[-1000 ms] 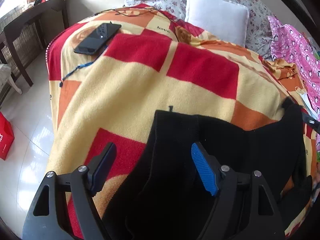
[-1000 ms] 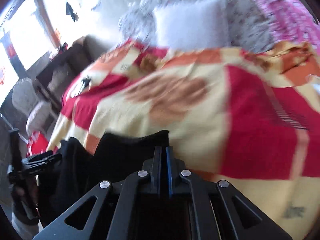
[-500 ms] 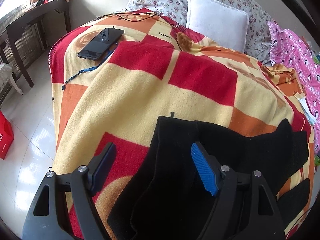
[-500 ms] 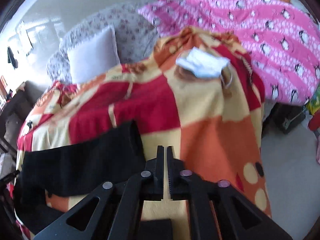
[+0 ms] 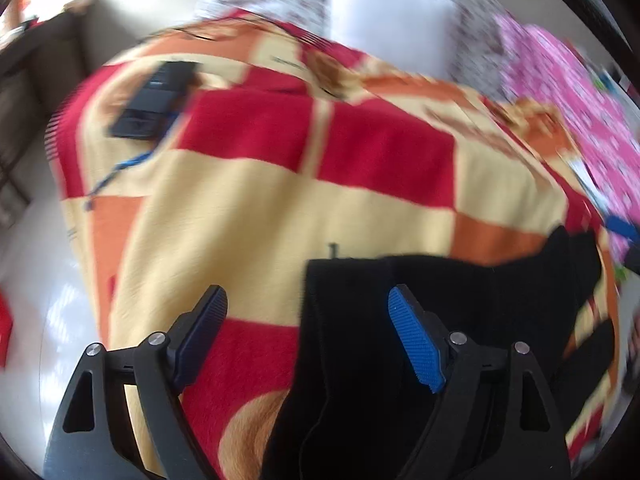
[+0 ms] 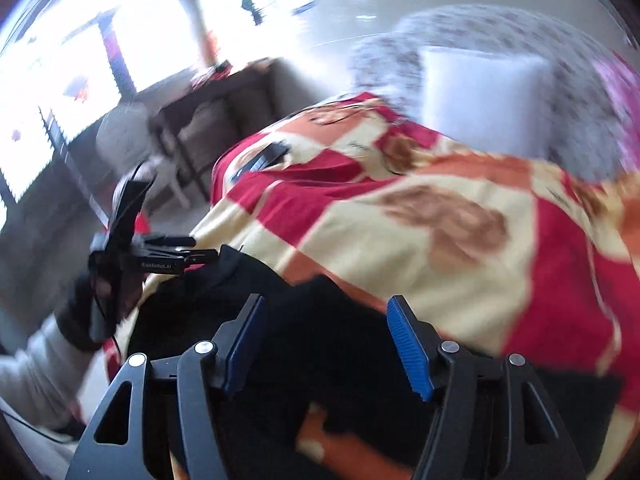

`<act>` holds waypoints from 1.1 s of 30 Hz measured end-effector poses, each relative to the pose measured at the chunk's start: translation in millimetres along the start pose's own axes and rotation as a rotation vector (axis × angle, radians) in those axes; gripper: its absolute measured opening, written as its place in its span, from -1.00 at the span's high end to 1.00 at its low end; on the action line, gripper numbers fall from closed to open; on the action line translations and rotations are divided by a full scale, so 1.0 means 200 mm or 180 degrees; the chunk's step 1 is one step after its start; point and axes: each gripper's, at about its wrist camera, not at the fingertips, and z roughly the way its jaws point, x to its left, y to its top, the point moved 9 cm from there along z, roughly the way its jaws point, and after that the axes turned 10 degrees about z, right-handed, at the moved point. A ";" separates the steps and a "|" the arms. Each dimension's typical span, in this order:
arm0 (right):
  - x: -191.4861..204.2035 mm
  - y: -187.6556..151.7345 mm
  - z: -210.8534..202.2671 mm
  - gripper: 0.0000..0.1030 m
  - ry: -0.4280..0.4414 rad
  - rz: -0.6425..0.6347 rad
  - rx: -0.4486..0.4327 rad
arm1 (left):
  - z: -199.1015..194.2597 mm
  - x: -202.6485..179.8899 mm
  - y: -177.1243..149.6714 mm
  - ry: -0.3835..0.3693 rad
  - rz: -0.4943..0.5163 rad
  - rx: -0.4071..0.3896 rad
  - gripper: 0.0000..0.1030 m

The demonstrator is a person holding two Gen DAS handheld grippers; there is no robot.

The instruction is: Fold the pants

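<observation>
Black pants (image 5: 460, 320) lie spread across the near edge of a bed covered by a red, yellow and orange checked blanket (image 5: 320, 200). My left gripper (image 5: 308, 336) is open above the pants' left end, holding nothing. My right gripper (image 6: 324, 340) is open and empty above the pants (image 6: 320, 332) near their right part. The left gripper (image 6: 160, 258) also shows in the right wrist view, at the left by the pants' far end. Both views are blurred by motion.
A black phone (image 5: 154, 100) with a blue cord lies on the blanket at the far left. A white pillow (image 5: 388, 20) and a pink penguin-print cover (image 5: 580, 100) are at the head and right. A dark wooden table (image 6: 208, 92) stands beyond the bed's left side.
My right gripper has opened from shut and swung back left over the pants. The pants lie flatter on the blanket. My left gripper stays open and shifted slightly.
</observation>
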 end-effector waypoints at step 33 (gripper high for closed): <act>0.00 0.16 -0.23 1.00 0.0157 -0.0209 -0.0322 | -0.24 -0.15 0.37 -0.0360 0.0692 -0.0534 0.81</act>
